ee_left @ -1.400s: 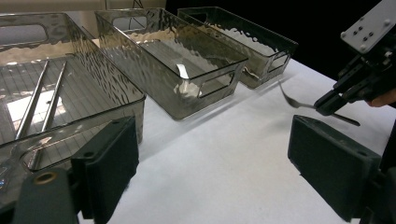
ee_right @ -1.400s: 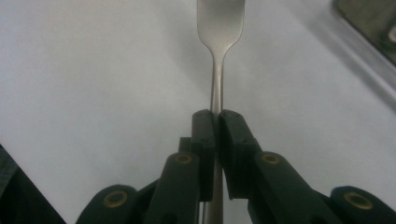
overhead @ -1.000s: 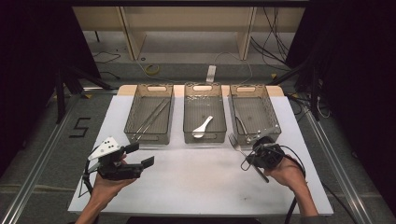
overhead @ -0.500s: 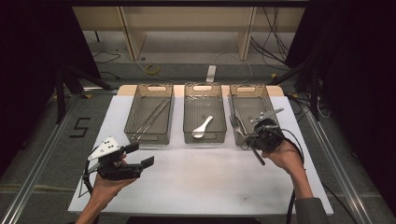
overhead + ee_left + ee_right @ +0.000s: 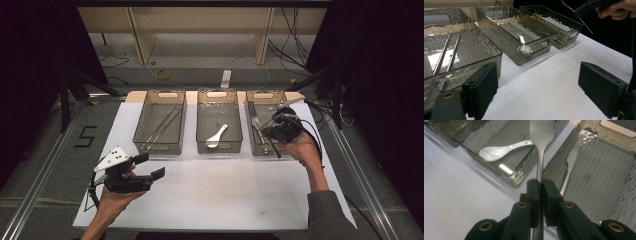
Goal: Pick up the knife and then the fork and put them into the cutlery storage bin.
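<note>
Up on the white table (image 5: 210,200), three smoky bins sit in a row; the right bin (image 5: 287,150) has the right gripper (image 5: 541,185) above it, jaws clamped on a metal fork's (image 5: 541,135) handle (another fork lies inside). Nearer the person, the left gripper (image 5: 150,167) hovers wide open, holding nothing

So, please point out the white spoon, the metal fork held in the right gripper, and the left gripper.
white spoon (image 5: 499,149), right gripper view, on its bowl end.
metal fork (image 5: 541,135), right gripper view, on its broad part.
left gripper (image 5: 150,167), high view, between its open jaws.
</note>
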Demonstrator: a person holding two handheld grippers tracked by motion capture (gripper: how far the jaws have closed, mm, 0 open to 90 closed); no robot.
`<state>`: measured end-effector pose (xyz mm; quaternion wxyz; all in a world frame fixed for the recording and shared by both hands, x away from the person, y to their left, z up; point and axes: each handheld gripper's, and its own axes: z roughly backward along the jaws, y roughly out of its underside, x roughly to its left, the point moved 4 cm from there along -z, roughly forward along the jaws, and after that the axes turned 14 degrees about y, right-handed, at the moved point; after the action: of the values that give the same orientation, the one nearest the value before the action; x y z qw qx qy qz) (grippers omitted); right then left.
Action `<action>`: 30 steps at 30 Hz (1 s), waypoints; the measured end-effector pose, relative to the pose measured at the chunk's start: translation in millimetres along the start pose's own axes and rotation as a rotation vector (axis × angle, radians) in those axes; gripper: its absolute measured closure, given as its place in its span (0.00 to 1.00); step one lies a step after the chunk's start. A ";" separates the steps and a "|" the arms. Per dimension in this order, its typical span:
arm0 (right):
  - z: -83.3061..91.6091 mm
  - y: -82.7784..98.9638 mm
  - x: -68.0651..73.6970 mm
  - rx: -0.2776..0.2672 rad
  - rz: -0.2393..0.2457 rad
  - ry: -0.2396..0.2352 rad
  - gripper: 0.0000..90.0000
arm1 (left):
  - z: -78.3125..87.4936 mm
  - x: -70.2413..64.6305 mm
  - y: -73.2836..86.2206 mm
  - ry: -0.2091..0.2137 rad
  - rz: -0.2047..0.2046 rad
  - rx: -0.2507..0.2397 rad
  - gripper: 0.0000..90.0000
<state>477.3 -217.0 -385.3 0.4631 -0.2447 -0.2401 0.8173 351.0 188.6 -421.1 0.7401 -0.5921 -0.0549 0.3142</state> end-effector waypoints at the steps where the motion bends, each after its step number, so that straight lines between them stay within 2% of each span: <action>1: -1.0 -1.9 -0.8 0.000 -0.001 0.002 0.94 | 0.0 0.0 0.0 0.000 0.000 0.001 0.17; 9: -6.9 -18.0 -8.5 -0.005 -0.029 0.011 0.94 | 0.3 0.1 0.0 0.000 0.001 0.000 0.17; 12: -8.6 -23.3 -12.5 -0.028 -0.082 -0.024 0.94 | 0.9 0.8 -0.1 -0.002 0.002 -0.001 0.17; 22: -17.4 -39.6 -26.3 -0.042 -0.159 0.015 0.94 | 1.1 0.7 -0.1 0.000 0.001 0.001 0.17; 30: -29.3 -44.0 -31.3 -0.045 -0.193 0.061 0.94 | 0.8 0.3 -0.1 0.001 0.002 0.000 0.17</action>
<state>537.8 -219.4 -374.9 0.5411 -0.2554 -0.2665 0.7556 350.9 189.4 -420.8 0.7400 -0.5921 -0.0540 0.3145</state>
